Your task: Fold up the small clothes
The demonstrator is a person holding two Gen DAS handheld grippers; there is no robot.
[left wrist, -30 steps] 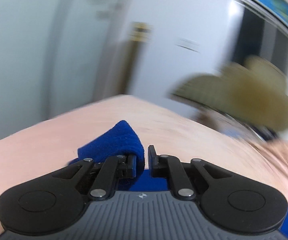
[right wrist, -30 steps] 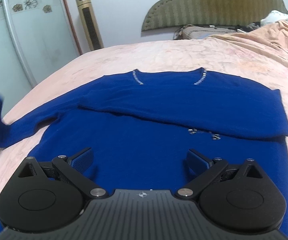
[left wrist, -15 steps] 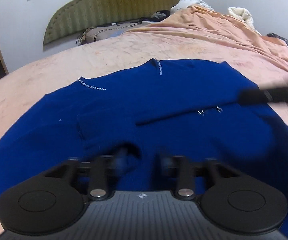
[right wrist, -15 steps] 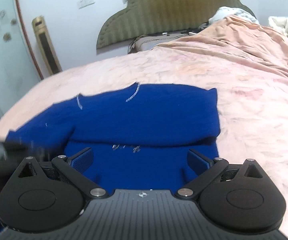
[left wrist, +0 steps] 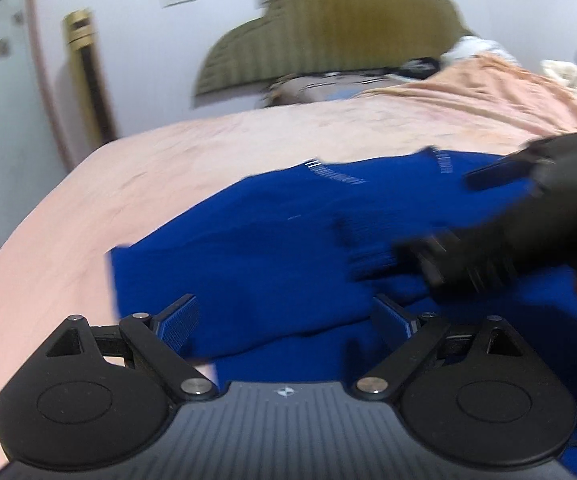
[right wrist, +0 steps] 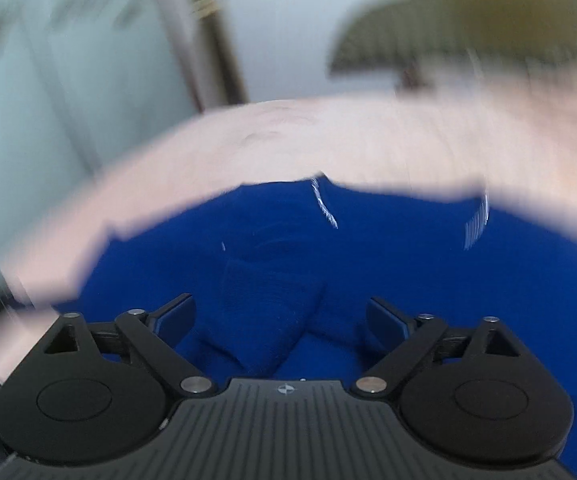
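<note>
The blue sweater (left wrist: 272, 248) is lying on the pink bedsheet (left wrist: 216, 148), directly ahead of both tools. The left gripper (left wrist: 286, 316) and right gripper (right wrist: 280, 314) are both hanging spread wide, gripping nothing.

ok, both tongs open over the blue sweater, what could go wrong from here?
1. The right tongs hang open over the folded-in sleeve. Closing there could pinch the sleeve alone and drag the fold open.
2. The two tongs work close together: the right one shows as a dark blur just ahead of the left tongs, so they could collide.
3. Both views are motion-blurred, so aim on the blue sweater may be off and catch the pink bedsheet.
</note>
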